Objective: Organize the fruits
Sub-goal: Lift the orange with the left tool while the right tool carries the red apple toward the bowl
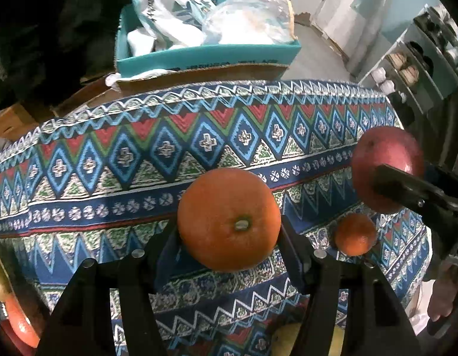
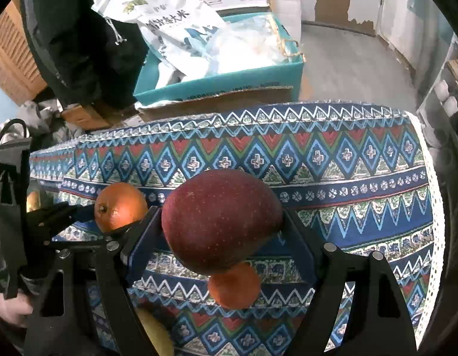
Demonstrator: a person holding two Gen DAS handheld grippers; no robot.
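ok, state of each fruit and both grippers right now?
Large round orange: held in the left gripper, above the patterned tablecloth.
Dark red apple: held in the right gripper, lifted.
Small orange tangerine: loose on the cloth, ungripped.
Teal cardboard box: open, stuffed with bags.

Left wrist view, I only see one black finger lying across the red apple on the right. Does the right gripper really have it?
Observer: Yes. The right wrist view shows the red apple between both fingers of the right gripper, one touching each side.
Operator: And the small orange near it?
Observer: In that view the small orange sits on the cloth just below the apple, and the apple hides part of it.
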